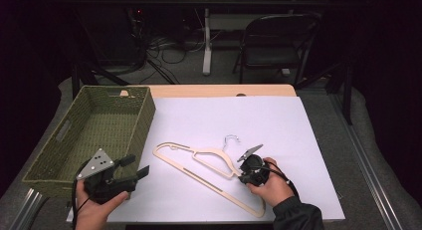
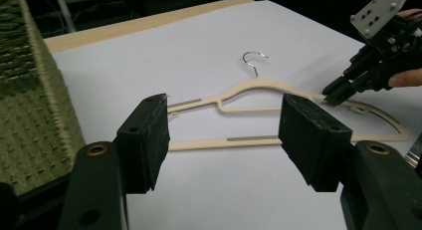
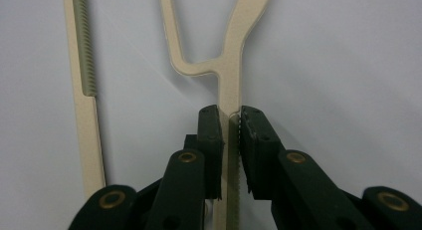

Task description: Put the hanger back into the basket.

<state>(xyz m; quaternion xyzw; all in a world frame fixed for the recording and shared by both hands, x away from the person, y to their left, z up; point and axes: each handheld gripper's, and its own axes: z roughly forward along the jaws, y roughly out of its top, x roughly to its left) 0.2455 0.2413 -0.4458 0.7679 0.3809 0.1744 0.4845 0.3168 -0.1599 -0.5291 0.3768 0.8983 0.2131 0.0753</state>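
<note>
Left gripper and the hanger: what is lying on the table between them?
Nothing. In the left gripper view, bare white sheet lies between the open left gripper and the cream hanger; the high view shows the same.

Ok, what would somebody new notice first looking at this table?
Probably the cream hanger lying flat on the white sheet, with the right gripper clamped on one of its arms. Next, the woven green basket at the table's left edge, and the left gripper held open beside it.
</note>
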